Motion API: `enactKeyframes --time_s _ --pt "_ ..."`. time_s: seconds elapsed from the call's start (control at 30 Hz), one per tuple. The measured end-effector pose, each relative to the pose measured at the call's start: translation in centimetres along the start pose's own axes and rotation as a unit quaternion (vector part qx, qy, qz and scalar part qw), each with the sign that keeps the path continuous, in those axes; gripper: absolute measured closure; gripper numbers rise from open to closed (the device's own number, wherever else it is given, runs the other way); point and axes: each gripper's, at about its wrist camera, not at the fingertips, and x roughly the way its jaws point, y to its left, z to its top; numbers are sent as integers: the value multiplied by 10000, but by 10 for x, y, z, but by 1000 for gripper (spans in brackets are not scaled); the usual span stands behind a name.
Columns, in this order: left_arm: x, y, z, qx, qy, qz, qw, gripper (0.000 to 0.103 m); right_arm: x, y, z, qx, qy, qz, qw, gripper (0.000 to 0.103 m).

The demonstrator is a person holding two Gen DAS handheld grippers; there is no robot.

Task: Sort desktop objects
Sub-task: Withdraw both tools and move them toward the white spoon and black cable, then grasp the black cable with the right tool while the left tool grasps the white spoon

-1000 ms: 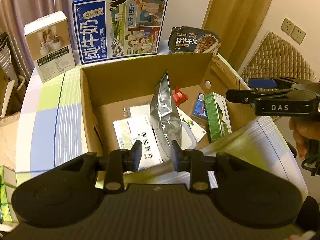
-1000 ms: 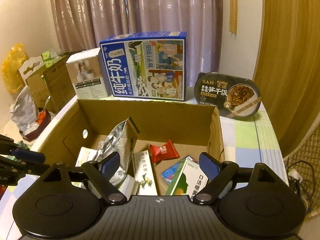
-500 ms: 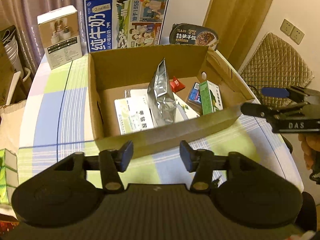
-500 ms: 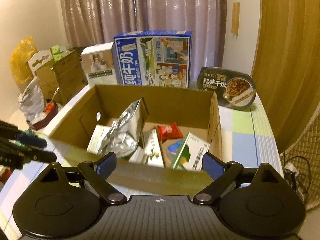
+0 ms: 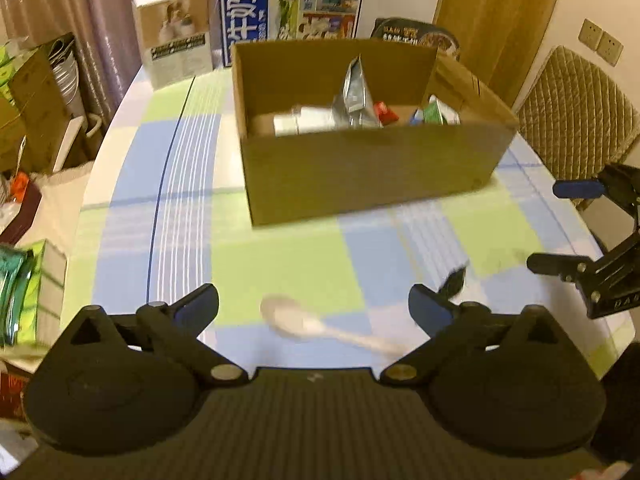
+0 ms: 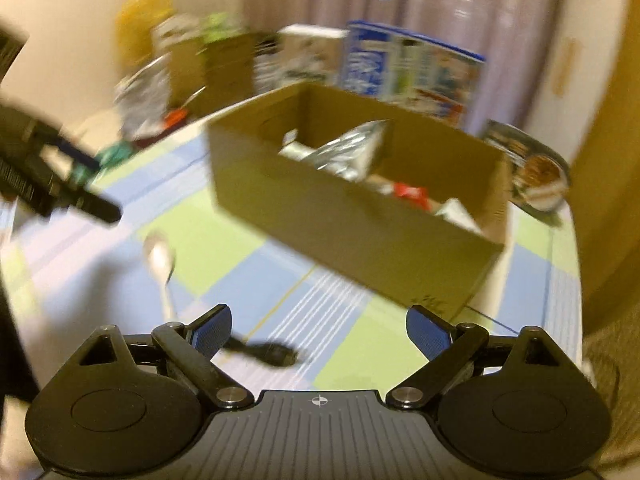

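Note:
An open cardboard box [image 5: 368, 168] sits mid-table holding a silver foil pouch [image 5: 354, 92], a red packet [image 5: 385, 112], a green box [image 5: 438, 110] and white packs. A white plastic spoon [image 5: 320, 326] lies on the checked cloth between my left gripper's [image 5: 314, 306] wide-open, empty fingers. A small black object [image 5: 454, 280] lies near its right fingertip. My right gripper [image 6: 318, 328] is open and empty, low over the cloth, with the black object [image 6: 268, 352] by its left fingertip. The spoon [image 6: 160, 264] and box [image 6: 352, 220] show blurred in the right wrist view.
A blue milk carton [image 5: 292, 0], a white box [image 5: 176, 52] and a black rice bowl pack [image 5: 416, 36] stand behind the cardboard box. Green packs [image 5: 24, 292] lie at the table's left edge. A quilted chair [image 5: 576, 120] stands to the right.
Both grippers pulled back from the box and dropped toward the near table. The left gripper opened wide; the spoon and black object came into view.

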Motion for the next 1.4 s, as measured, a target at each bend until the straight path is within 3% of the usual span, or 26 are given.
enactKeyframes --time_s 0.17,0.53,1.13,1.4 --pt "0 -1 -28 19 111 135 9998 4 10 20 -19 -731 93 109 9972 13" --pt "20 0 -55 -160 221 47 9996 4 46 25 -31 -1542 406 599 9854 33" --pt "57 3 -54 820 395 -286 9954 4 96 31 -15 -2282 743 1182 9636 47" --pt "63 7 -50 1249 460 -390 9903 4 107 27 -9 -2235 870 1341 9615 51"
